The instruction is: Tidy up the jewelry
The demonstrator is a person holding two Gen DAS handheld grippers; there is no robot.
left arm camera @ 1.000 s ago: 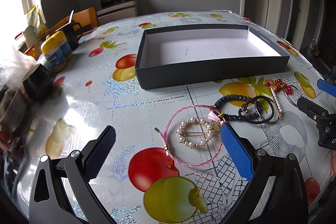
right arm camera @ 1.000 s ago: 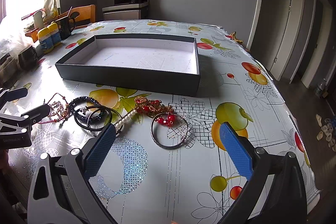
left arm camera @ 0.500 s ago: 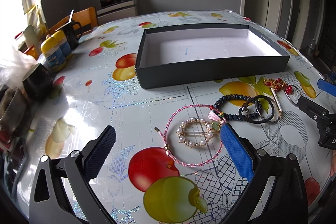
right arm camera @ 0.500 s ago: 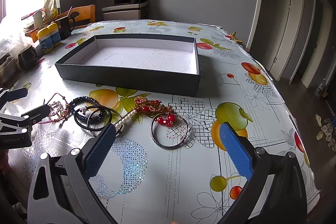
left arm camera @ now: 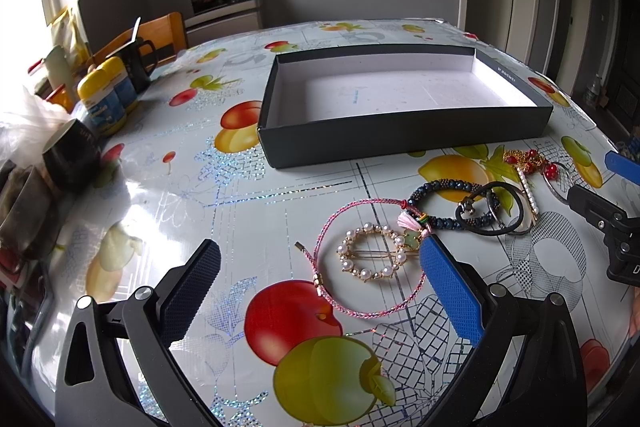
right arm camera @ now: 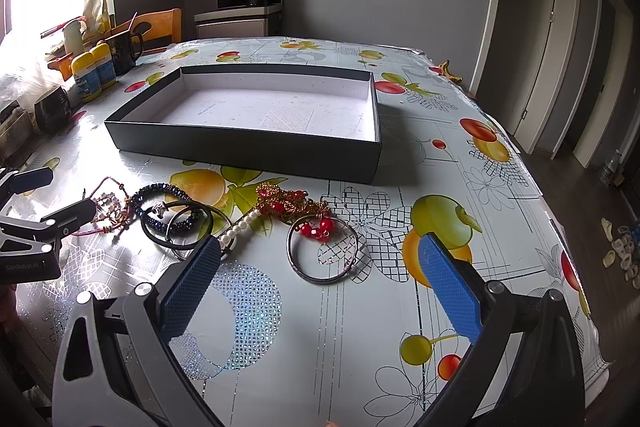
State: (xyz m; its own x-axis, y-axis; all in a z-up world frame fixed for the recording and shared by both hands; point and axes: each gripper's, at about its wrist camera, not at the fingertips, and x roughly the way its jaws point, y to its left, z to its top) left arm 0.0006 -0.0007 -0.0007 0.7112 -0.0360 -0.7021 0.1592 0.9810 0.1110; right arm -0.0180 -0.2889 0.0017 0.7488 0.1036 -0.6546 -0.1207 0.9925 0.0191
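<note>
Our left gripper (left arm camera: 320, 283) and right gripper (right arm camera: 318, 281) both hover wide open and empty. Just ahead of the left lies a pearl hair clip (left arm camera: 373, 253) inside a limp pink cord bracelet (left arm camera: 362, 255); the empty box (left arm camera: 404, 139) sits beyond. We judge the clip light, rigid, slippery; pinch its rim.

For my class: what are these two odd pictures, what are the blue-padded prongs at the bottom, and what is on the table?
Each picture comes from a camera on a hand-held claw, looking out between its two fingers. The left claw and right claw are both open and hold nothing. On the fruit-print table stands an empty dark box. In front lie a pink cord bracelet, a pearl clip, a beaded bracelet, a black hair tie, a red-beaded gold chain and a metal bangle.
</note>
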